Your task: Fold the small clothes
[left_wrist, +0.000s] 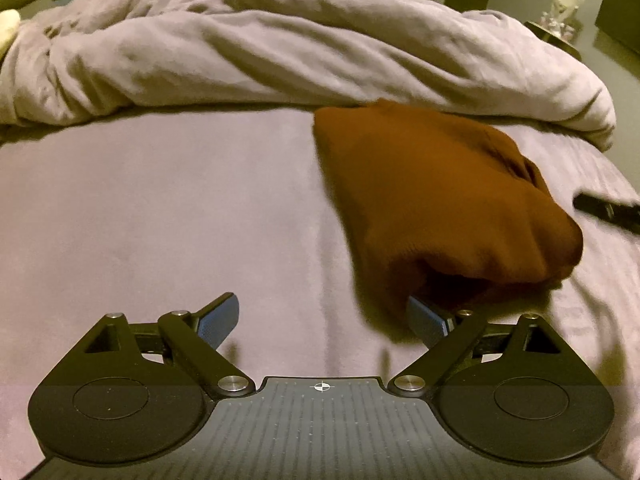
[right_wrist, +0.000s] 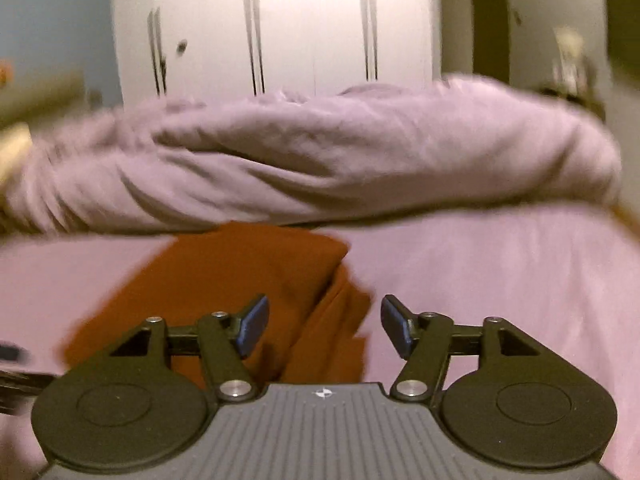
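No writing or brand can be read anywhere; the only mark is a small crosshair printed on each gripper's ribbed grey body. A rust-brown knit garment (left_wrist: 436, 196), soft and thickly folded into a rough rectangle, lies on the smooth lilac bed sheet (left_wrist: 160, 220) right of centre in the left wrist view, below a rumpled, rolled pale duvet (left_wrist: 280, 52) across the upper frame. The left gripper (left_wrist: 324, 320) has blue-padded fingers (left_wrist: 218, 320) spread wide, its right pad at the garment's near edge, while the right gripper (right_wrist: 324, 326) fingers stand apart, pinching nothing, above the cloth's lower right corner.
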A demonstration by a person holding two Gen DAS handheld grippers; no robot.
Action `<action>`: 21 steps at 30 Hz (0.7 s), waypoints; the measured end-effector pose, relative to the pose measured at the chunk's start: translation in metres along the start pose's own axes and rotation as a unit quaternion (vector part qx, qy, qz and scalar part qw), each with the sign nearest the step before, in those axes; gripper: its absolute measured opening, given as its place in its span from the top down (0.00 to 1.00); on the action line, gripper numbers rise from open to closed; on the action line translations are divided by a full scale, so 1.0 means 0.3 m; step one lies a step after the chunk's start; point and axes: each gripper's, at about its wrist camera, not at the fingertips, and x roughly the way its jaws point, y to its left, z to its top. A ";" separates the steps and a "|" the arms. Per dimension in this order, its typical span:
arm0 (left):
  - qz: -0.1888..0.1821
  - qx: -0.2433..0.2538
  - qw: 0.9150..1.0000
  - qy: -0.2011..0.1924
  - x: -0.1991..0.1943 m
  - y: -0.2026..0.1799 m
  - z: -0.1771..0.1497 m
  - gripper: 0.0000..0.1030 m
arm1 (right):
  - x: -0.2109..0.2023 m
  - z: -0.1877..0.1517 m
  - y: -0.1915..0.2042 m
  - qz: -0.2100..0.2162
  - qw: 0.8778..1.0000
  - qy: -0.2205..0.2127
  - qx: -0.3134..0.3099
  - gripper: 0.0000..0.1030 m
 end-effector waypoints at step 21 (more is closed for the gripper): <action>0.023 -0.007 1.000 0.018 0.087 -0.051 -0.003 0.08 | 0.055 -0.108 0.034 0.071 0.986 0.039 0.147 0.91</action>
